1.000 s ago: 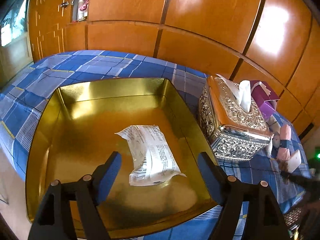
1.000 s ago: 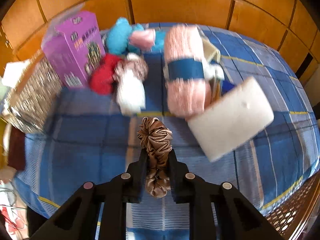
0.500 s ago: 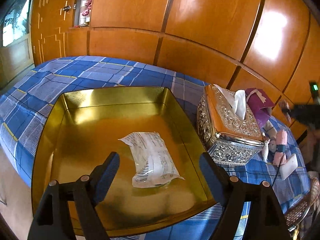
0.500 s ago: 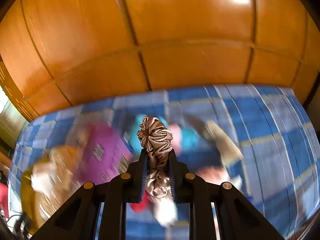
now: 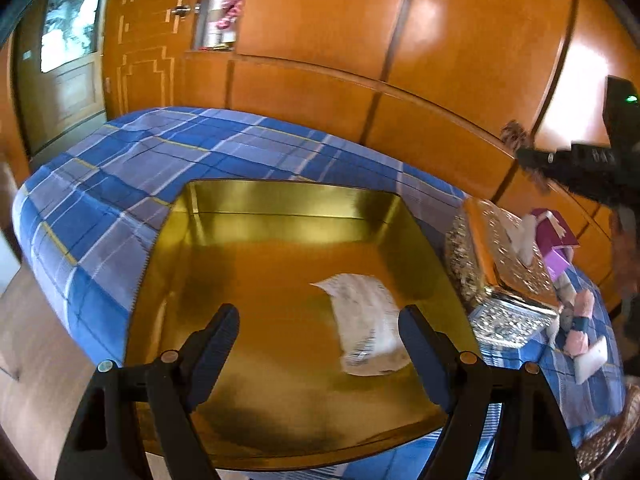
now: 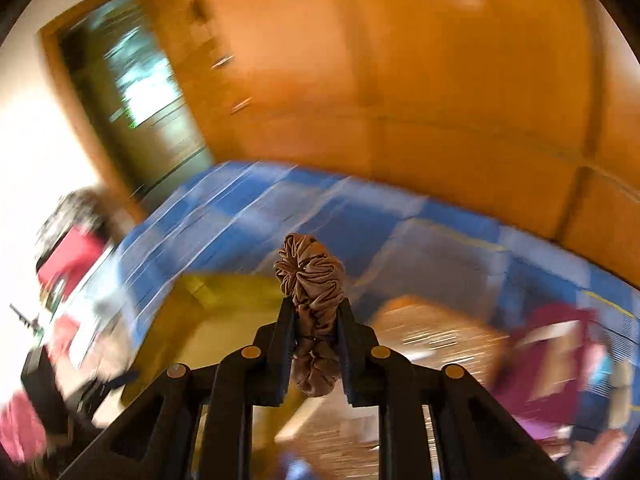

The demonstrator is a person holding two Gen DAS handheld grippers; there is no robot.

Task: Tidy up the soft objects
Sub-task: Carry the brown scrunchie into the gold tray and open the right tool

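— Our left gripper (image 5: 318,354) hangs wide apart and empty over the gold tin tray (image 5: 280,216); only that view shows the crinkled white packet (image 5: 366,322) lying inside.

— Our right gripper (image 6: 314,332) is clamped on the scrunchie (image 6: 312,280), ruffled brown satin, bunched above blurred blue plaid.

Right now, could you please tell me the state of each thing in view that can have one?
Left tongs: open, empty, over the tin.
Right tongs: shut on the scrunchie, held in the air.
Gold tin: open, no lid, holding one item.
White packet: crumpled, lying flat in the tin.
Tissue box: closed, tissue sticking out on top.
Purple carton: top flap open.
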